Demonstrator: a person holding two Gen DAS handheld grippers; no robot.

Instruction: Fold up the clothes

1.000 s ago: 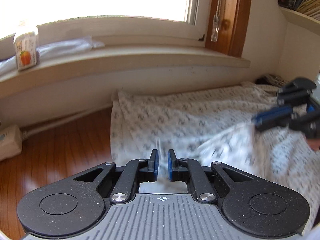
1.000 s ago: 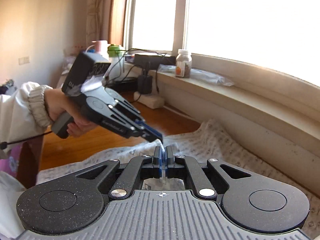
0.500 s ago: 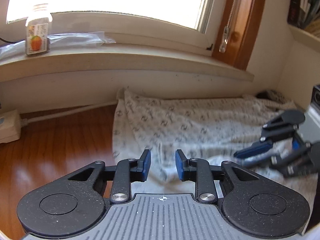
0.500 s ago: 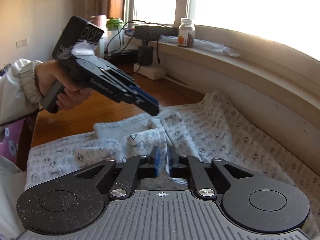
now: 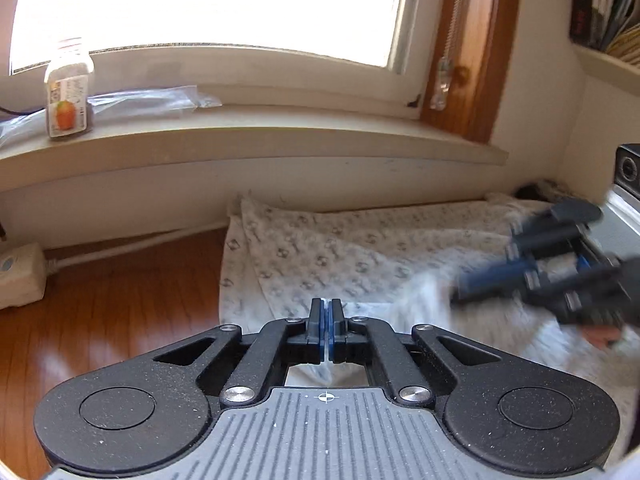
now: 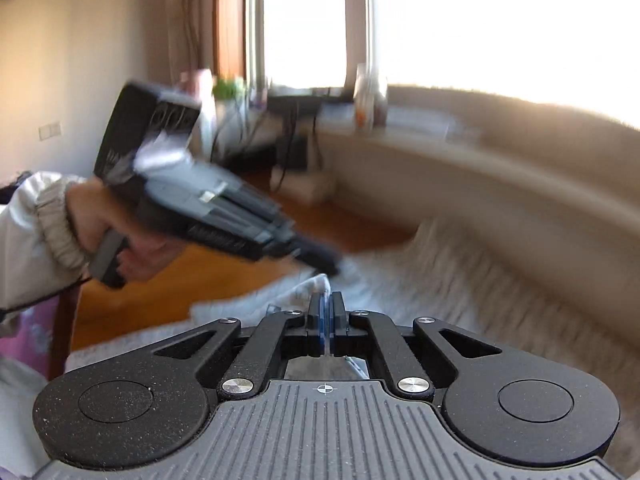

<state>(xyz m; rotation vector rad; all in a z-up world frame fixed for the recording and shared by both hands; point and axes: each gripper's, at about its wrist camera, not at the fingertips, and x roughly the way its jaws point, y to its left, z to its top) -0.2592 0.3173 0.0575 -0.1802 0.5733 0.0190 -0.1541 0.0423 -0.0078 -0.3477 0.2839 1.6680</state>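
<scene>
A patterned white garment (image 5: 360, 256) lies spread over the wooden floor (image 5: 112, 312), its far edge running along the base of the wall under the long windowsill (image 5: 240, 144). It fills the middle and right of the left wrist view, and in the right wrist view the same cloth (image 6: 460, 280) spreads ahead and to the right, blurred by motion.

The left claw (image 5: 327, 330) is at the near edge of the garment, its blue-padded fingers pressed together with a thin fold of the white cloth pinched between them. From the other side, the left claw (image 6: 320, 260) shows as a blurred dark tool held by a hand (image 6: 132, 240) coming out of a pale cuffed sleeve (image 6: 36, 232), its tip down at a raised ridge of the fabric.

The right claw (image 6: 327, 328) is also clenched, with a sliver of the cloth caught between its pads and a peak of fabric rising just ahead of the tips. In the left wrist view the right claw (image 5: 472, 288) is a blurred shape low over the right part of the garment, tips touching lifted cloth.

A power strip (image 5: 20, 276) sits on the floor by the wall, left of the garment. A small jar (image 5: 68, 92) with an orange label stands on the windowsill beside a clear plastic bag (image 5: 152, 98).
</scene>
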